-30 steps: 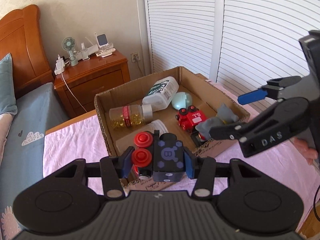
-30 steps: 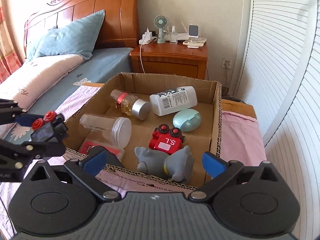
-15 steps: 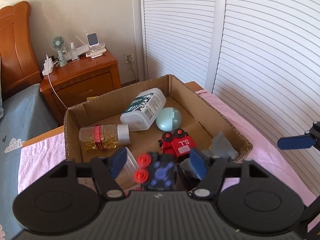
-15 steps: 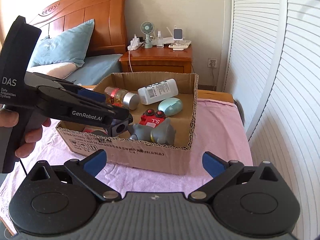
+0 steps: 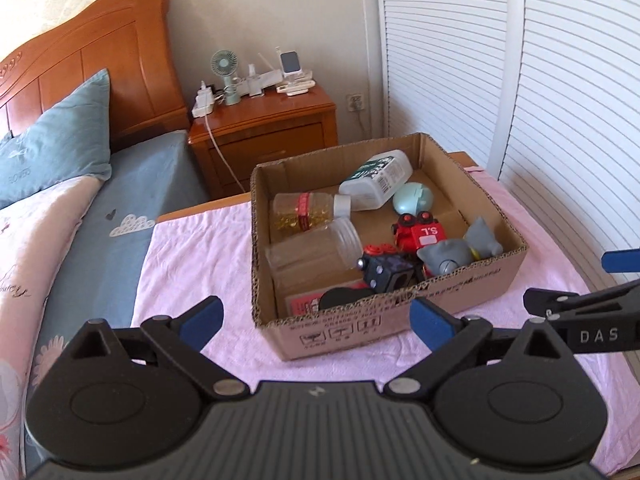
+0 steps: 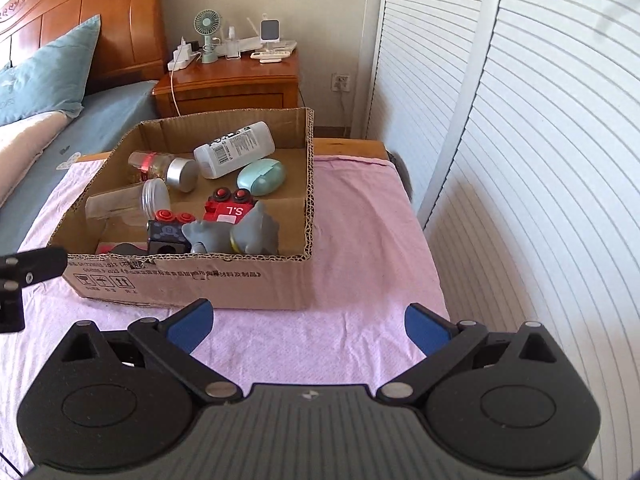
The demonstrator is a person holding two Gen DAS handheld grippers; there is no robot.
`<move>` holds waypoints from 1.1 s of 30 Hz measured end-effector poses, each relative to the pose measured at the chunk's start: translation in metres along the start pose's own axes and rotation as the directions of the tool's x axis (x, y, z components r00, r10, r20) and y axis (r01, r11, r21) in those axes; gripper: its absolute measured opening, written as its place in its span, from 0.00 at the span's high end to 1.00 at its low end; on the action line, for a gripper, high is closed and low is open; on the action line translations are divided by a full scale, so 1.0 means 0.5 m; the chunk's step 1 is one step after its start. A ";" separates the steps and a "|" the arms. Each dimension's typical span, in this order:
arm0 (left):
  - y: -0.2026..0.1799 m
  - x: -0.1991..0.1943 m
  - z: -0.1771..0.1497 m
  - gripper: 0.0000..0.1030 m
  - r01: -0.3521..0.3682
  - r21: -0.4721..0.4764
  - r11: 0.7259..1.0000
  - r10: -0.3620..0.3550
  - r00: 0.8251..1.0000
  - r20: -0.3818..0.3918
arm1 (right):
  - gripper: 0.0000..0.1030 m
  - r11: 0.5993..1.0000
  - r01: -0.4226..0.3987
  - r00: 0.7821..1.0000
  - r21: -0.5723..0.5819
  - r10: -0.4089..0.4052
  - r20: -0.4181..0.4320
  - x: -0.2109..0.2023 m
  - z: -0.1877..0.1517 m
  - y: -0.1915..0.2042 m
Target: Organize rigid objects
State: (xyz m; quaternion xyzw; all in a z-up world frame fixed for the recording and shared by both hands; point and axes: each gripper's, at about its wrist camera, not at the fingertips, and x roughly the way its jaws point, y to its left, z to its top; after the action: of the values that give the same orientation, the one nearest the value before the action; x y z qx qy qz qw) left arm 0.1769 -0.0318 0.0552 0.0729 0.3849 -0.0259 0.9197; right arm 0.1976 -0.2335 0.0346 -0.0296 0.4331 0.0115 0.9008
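An open cardboard box (image 5: 400, 320) (image 6: 192, 280) stands on a pink cloth. Inside lie a black toy block with red knobs (image 5: 386, 268) (image 6: 168, 232), a red toy car (image 5: 420, 232) (image 6: 230, 210), a grey toy animal (image 5: 456, 252) (image 6: 240, 236), a white bottle (image 5: 376, 180) (image 6: 236, 148), a capsule bottle (image 5: 308, 210), a clear jar (image 5: 316, 248) (image 6: 128, 204) and a mint oval case (image 5: 412, 198) (image 6: 262, 176). My left gripper (image 5: 316, 322) is open and empty, in front of the box. My right gripper (image 6: 308, 322) is open and empty, also in front of the box.
The pink cloth (image 6: 360, 240) covers a table beside a bed with a blue pillow (image 5: 52, 148). A wooden nightstand (image 5: 264, 132) with a small fan stands behind. White louvred doors (image 5: 540, 100) run along the right side.
My left gripper opened, let go of the black toy block inside the box and drew back. My right gripper also drew back from the box.
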 end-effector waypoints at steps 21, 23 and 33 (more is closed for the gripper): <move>-0.008 -0.043 -0.026 0.04 0.009 -0.059 0.998 -0.010 1.000 -0.029 | 0.00 0.999 0.024 0.999 0.036 -0.025 0.037 -0.085 -0.021 0.029; -0.007 -0.042 -0.025 0.04 0.012 -0.063 0.998 -0.014 0.999 -0.029 | 0.00 0.999 0.024 0.999 0.033 -0.025 0.038 -0.087 -0.021 0.031; -0.005 -0.044 -0.026 0.04 0.013 -0.070 0.997 -0.015 0.999 -0.028 | 0.00 0.999 0.022 0.999 0.030 -0.023 0.042 -0.090 -0.022 0.031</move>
State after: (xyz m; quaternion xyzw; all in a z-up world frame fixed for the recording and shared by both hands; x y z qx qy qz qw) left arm 0.1521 -0.0323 0.0616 0.0384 0.3993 -0.0179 0.9158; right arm 0.1601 -0.2184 0.0622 -0.0209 0.4138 -0.0046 0.9101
